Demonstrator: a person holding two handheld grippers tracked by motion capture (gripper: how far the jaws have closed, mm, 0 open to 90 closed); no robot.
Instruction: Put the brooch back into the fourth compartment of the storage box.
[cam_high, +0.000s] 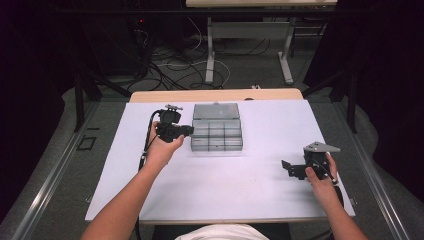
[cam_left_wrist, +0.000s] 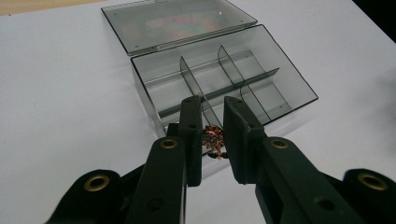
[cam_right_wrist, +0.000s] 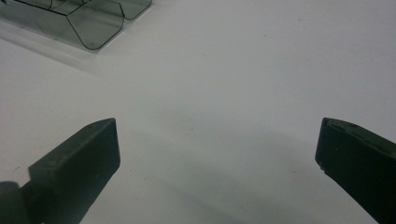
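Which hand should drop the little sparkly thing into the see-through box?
Probably the left. The left gripper already pinches the sparkly thing right at the open box. The right gripper is open, holding nothing, farther away.

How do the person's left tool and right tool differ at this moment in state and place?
The left tool is shut on a small reddish ornament; the right tool stands wide open with nothing between its jaws. The left hangs by the open compartment box; the right sits apart from the box over bare table. Both have black jaws.
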